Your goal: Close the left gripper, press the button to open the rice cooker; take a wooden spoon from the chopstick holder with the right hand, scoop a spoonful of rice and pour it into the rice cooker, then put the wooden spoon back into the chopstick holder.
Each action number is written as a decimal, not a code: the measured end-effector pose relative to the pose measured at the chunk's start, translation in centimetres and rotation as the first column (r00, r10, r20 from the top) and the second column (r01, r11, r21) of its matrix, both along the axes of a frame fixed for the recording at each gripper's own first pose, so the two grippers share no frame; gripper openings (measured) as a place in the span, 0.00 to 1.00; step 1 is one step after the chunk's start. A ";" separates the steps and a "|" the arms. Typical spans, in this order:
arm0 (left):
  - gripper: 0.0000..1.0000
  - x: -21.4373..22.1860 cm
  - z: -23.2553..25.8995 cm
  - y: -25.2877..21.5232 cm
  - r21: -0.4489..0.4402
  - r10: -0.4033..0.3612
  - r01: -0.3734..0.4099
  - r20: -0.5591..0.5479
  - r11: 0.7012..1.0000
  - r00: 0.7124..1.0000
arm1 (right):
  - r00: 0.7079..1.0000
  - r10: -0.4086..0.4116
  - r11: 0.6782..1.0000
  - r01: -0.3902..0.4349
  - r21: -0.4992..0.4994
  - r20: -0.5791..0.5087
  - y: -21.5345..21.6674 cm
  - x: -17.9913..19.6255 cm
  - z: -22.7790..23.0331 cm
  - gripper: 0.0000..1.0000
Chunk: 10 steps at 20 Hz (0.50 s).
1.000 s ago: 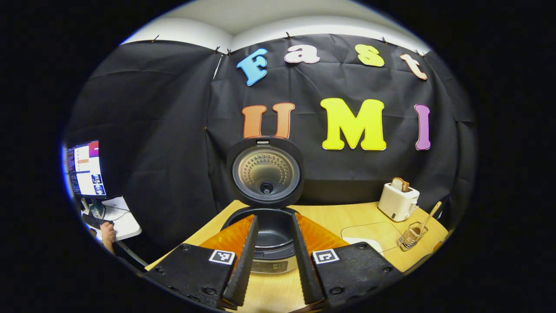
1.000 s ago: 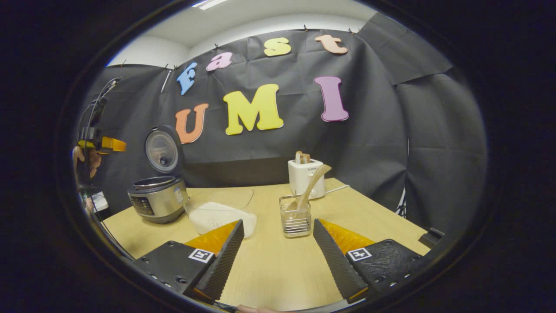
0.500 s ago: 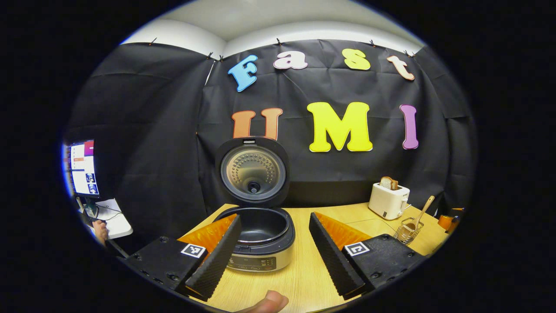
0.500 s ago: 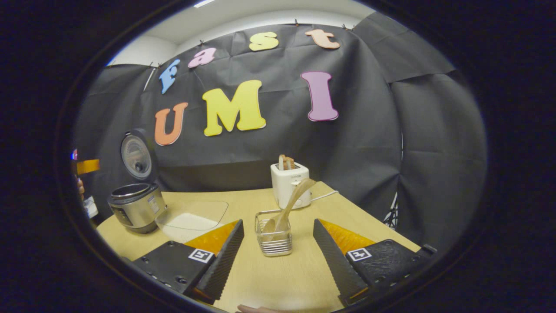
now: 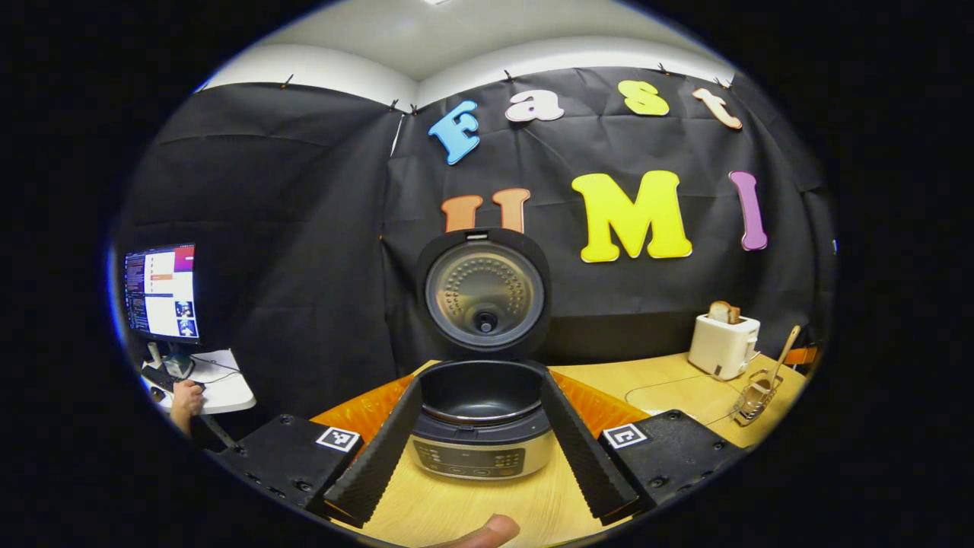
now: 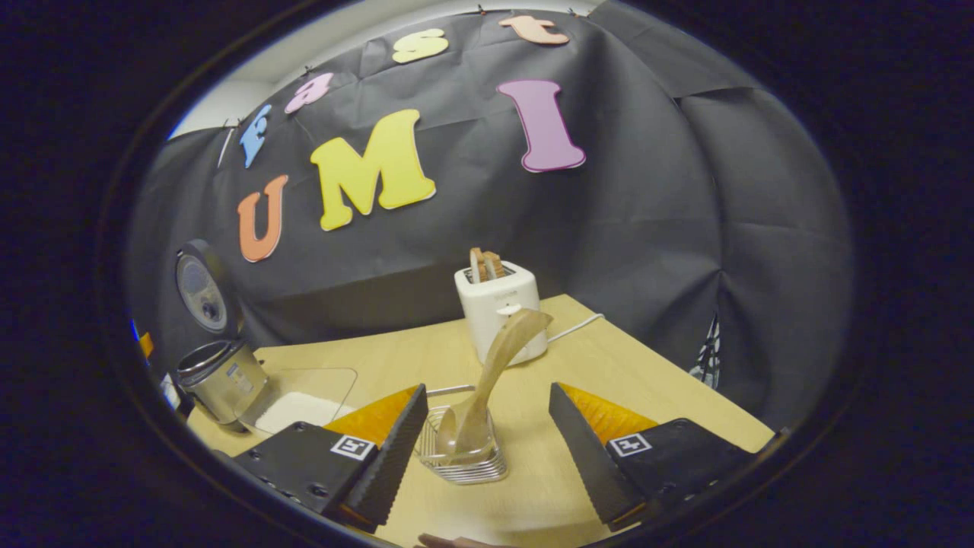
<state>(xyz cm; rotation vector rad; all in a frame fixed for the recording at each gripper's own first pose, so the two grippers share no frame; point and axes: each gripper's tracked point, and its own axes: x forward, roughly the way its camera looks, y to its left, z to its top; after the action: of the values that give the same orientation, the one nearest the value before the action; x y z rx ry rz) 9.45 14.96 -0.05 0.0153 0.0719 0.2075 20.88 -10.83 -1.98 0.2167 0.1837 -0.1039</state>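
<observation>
The rice cooker [image 5: 481,438] stands on the table with its lid [image 5: 485,293] raised and its dark pot bare inside. My left gripper [image 5: 481,380] is open just in front of it, one finger on either side of the pot, not touching. In the right gripper view, the wire chopstick holder [image 6: 463,449] holds a wooden spoon [image 6: 502,358] that leans up to the right. My right gripper [image 6: 487,390] is open close to the holder, the spoon's handle rising between its fingers, untouched. The cooker [image 6: 221,369] sits far left there.
A clear container of white rice [image 6: 304,399] lies between cooker and holder. A white toaster [image 6: 498,308] with bread stands behind the holder, its cord trailing right. Beyond the table's left edge a monitor [image 5: 160,293] and a person's hand [image 5: 183,399] show.
My left gripper has opened from a narrow gap to a wide one and drawn slightly back. My right gripper has moved in on the holder, which now sits low between its fingers.
</observation>
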 end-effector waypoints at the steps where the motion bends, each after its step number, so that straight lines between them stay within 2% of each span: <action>1: 1.00 0.3 0.0 0.2 -0.009 0.014 -0.014 0.001 1.000 1.000 | 1.000 -0.011 1.000 0.011 -0.014 -0.009 -0.3 1.0 -0.1 0.95; 3: 1.00 0.6 -0.1 0.1 -0.026 0.022 -0.022 -0.001 0.999 1.000 | 1.000 -0.019 0.999 0.018 -0.043 -0.020 -0.6 2.6 -0.4 0.96; 7: 1.00 1.0 0.0 -1.0 -0.016 -0.022 0.022 -0.005 1.000 1.000 | 1.000 0.010 0.999 -0.011 -0.045 -0.029 0.2 4.8 -0.2 0.95; 9: 1.00 1.2 0.2 -1.4 0.001 -0.033 0.033 -0.003 0.999 0.999 | 0.999 0.025 0.999 -0.025 -0.028 -0.030 0.5 5.5 -0.1 0.92; 10: 1.00 1.3 0.2 -1.6 0.010 -0.040 0.040 -0.003 0.999 0.999 | 0.999 0.039 0.999 -0.039 -0.007 -0.031 1.0 5.6 0.0 0.83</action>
<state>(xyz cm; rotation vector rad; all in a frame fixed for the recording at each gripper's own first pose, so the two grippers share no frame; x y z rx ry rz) 10.71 13.36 0.12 0.0266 0.0731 0.1675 26.49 -9.88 -1.98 0.2036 0.2185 -0.0692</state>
